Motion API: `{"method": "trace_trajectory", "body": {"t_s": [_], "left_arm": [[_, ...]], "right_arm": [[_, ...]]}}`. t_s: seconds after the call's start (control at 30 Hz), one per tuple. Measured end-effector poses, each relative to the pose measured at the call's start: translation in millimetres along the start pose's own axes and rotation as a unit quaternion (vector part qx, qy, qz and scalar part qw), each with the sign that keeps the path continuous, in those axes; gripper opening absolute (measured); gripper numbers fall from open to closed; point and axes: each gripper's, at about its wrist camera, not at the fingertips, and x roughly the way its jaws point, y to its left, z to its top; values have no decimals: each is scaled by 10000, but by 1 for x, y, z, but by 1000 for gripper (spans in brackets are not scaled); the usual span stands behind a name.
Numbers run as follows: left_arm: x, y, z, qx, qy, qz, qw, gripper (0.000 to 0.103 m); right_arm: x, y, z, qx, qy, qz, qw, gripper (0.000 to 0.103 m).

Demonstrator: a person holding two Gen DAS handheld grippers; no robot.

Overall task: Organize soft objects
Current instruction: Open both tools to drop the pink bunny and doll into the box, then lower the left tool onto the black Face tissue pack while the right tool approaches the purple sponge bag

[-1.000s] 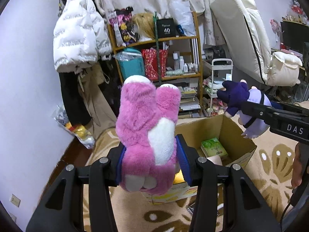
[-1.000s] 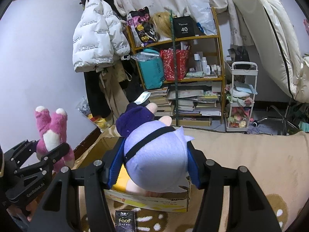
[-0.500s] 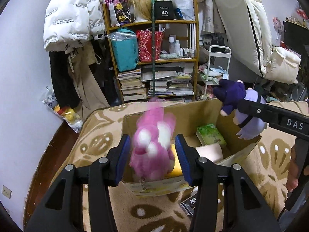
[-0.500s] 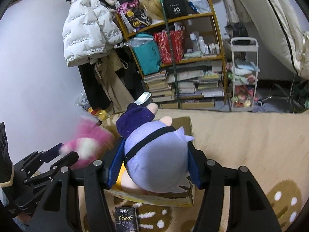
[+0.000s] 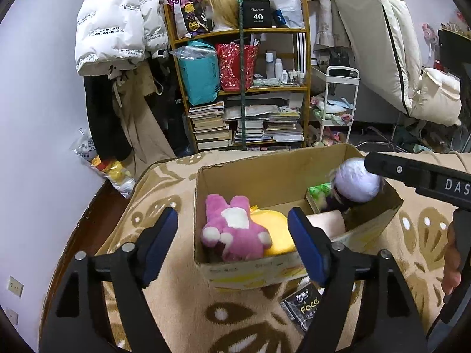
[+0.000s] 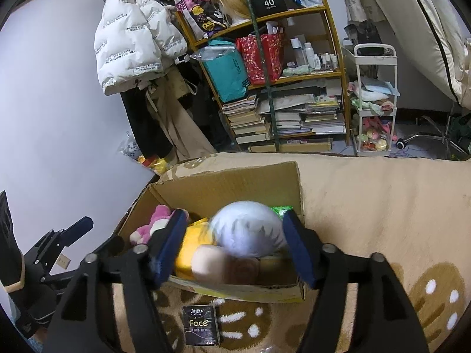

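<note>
The pink plush (image 5: 232,232) lies on its back in the left end of the cardboard box (image 5: 265,170), free of my left gripper (image 5: 232,242), whose jaws are opening wide above the box's near wall. The lavender plush (image 6: 247,232) looks blurred as it drops into the box (image 6: 229,176) between the pads of my right gripper (image 6: 235,245); those jaws are opening too and neither pad presses on it. In the left wrist view the lavender plush (image 5: 356,181) sits at the box's right end under the right gripper's finger (image 5: 412,173).
A yellow plush (image 5: 273,232), a beige roll (image 5: 326,223) and a green tissue pack (image 5: 319,191) share the box. A black "Face" packet (image 6: 201,323) lies on the patterned rug in front. Behind stand a cluttered shelf (image 5: 244,88), a hanging white jacket (image 5: 114,29) and a white cart (image 6: 374,100).
Both grippers sank toward the box and opened. The pink plush dropped from the left jaws into the box; the lavender plush left the right jaws and is falling in.
</note>
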Motion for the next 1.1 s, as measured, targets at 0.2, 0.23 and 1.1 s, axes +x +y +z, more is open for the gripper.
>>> {"method": "trace_trajectory", "body": {"t_s": [0.2,0.23,1.1], "left_arm": [[-14,-3,-4,82,21,113,9999,91],[-18,-4,-5,79,15,145,9999,92],[-69,-12,-47,-45,612,-40,9981,98]], "right_arm": [[-13,10,-3,-143,-43,-46,9999,86],[-17,13,-5,-193,-72,-83,9998,89],[-65,10,-46,-18,527,-910,9944,99]]}}
